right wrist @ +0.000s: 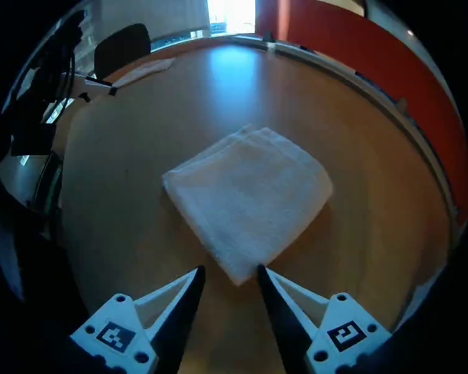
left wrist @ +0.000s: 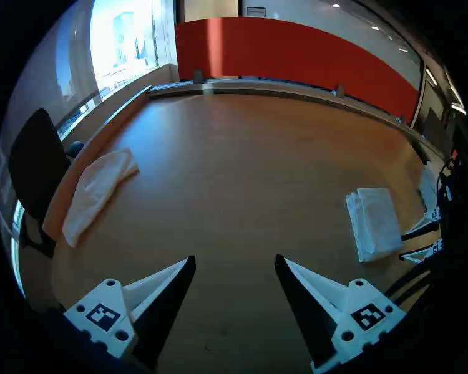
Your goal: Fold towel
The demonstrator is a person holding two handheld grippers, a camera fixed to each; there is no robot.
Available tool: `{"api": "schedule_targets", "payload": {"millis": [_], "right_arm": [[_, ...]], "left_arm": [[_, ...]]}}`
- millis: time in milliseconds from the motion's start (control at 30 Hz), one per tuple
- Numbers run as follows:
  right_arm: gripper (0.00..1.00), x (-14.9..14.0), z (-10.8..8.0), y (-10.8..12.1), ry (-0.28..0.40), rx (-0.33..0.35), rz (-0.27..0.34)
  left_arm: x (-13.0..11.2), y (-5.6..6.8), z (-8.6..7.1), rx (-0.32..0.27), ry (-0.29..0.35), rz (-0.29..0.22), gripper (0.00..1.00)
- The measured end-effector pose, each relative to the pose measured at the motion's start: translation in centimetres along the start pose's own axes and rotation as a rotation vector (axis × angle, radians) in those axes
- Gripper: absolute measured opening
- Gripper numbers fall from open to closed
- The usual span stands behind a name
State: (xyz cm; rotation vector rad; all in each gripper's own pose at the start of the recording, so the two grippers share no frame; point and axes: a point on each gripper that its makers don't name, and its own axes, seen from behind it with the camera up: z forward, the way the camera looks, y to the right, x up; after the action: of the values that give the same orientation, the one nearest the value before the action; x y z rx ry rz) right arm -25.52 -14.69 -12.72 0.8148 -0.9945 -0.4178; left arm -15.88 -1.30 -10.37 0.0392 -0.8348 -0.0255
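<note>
The right gripper [right wrist: 229, 273] is closest. Its two pointy fingers are a little way apart and hold nothing. One corner of the folded towel [right wrist: 249, 193] pokes into the gap between the tips, and I cannot tell if it touches a finger. The left gripper [left wrist: 234, 258] has its fingers wide apart with just bare table [left wrist: 246, 156] between them, well away from the folded towel. I think this towel is done, because it lies flat as a neat square with its layers stacked. The next job looks like the loose towel [left wrist: 100, 187], which lies far across the table from the folded towel, by the black chair [left wrist: 37, 162]. For that, both grippers would need to go over, pinch two corners and lift them together. The towels are white, soft and fluffy. The loose one is long and lumpy. The table is smooth, shiny brown wood. The fingers are hard white triangles with black inner sides and little black-and-white squares on them. A red wall [left wrist: 284, 53] stands far behind the folded towel.
</note>
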Motion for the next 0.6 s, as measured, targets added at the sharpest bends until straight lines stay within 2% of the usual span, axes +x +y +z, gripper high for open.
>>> {"api": "schedule_targets", "payload": {"millis": [100, 333, 467, 600], "right_arm": [[0.57, -0.11, -0.03, 0.05, -0.003, -0.004, 0.005], [0.57, -0.36, 0.01, 0.32, -0.011, -0.016, 0.007], [0.48, -0.66, 0.15, 0.32, -0.019, -0.017, 0.010], [0.43, -0.70, 0.14, 0.14, -0.020, -0.012, 0.020]], "left_arm": [[-0.04, -0.04, 0.02, 0.000, -0.001, 0.001, 0.94], [-0.10, 0.00, 0.00, -0.002, 0.000, 0.001, 0.94], [-0.21, -0.01, 0.04, -0.001, -0.001, 0.000, 0.94], [-0.22, 0.01, 0.07, -0.001, -0.001, -0.001, 0.94]]}}
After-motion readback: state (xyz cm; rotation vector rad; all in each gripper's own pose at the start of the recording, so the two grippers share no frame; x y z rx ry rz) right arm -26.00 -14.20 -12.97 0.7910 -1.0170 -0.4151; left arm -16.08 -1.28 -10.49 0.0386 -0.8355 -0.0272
